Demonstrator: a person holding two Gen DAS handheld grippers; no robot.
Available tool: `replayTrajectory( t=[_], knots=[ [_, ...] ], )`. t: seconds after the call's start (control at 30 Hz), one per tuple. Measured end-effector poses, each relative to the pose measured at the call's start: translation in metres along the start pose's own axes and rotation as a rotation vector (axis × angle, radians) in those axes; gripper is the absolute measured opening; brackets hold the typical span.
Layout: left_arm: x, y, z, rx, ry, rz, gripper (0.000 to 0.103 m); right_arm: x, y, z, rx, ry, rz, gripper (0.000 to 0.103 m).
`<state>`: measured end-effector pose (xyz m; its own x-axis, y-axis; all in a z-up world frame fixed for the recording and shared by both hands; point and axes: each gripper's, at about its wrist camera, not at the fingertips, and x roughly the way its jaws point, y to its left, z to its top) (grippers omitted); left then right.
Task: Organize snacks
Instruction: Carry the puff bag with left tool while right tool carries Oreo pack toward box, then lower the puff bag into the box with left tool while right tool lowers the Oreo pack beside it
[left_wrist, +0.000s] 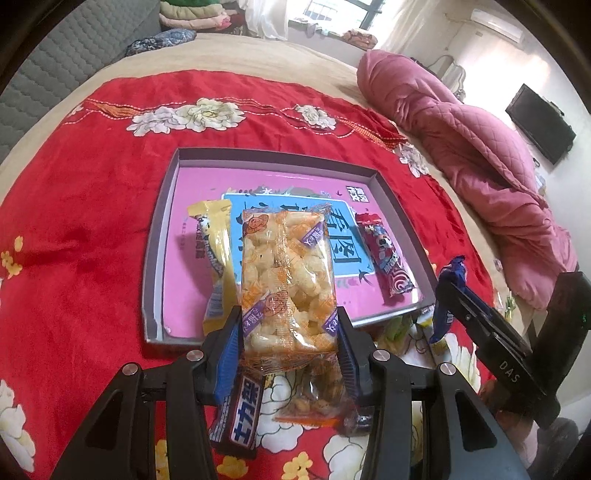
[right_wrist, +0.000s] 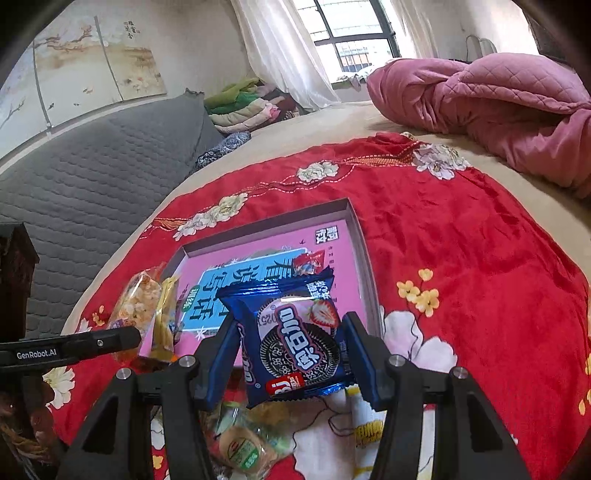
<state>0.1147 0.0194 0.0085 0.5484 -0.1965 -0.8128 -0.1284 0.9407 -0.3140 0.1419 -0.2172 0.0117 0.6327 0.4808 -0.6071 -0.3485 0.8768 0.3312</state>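
My left gripper (left_wrist: 288, 328) is shut on a clear orange rice-cracker pack (left_wrist: 286, 277) and holds it above the near edge of the pink-bottomed box tray (left_wrist: 162, 206). A yellow bar (left_wrist: 218, 258) and a red bar (left_wrist: 388, 254) lie in the tray. My right gripper (right_wrist: 291, 343) is shut on a blue Oreo pack (right_wrist: 295, 336), held above the tray's near right corner (right_wrist: 360, 236). The cracker pack (right_wrist: 138, 306) also shows at left in the right wrist view.
A Snickers bar (left_wrist: 240, 417) and a peanut pack (left_wrist: 317, 398) lie on the red floral cloth (left_wrist: 85, 206) under my left gripper. A green-labelled snack (right_wrist: 243, 446) lies under my right gripper. A pink quilt (right_wrist: 498, 107) is heaped at the far right.
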Motion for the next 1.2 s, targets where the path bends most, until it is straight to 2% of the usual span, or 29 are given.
replayTrajectory(
  t=[0.67, 1.2],
  knots=[
    [0.025, -0.012, 0.015, 0.021, 0.018, 0.025, 0.048, 0.011, -0.008, 0.009, 0.013, -0.052, -0.011, 0.056],
    [0.046, -0.025, 0.027, 0.044, 0.035, 0.030, 0.048, 0.020, -0.013, 0.013, 0.022, -0.053, -0.024, 0.056]
  ],
)
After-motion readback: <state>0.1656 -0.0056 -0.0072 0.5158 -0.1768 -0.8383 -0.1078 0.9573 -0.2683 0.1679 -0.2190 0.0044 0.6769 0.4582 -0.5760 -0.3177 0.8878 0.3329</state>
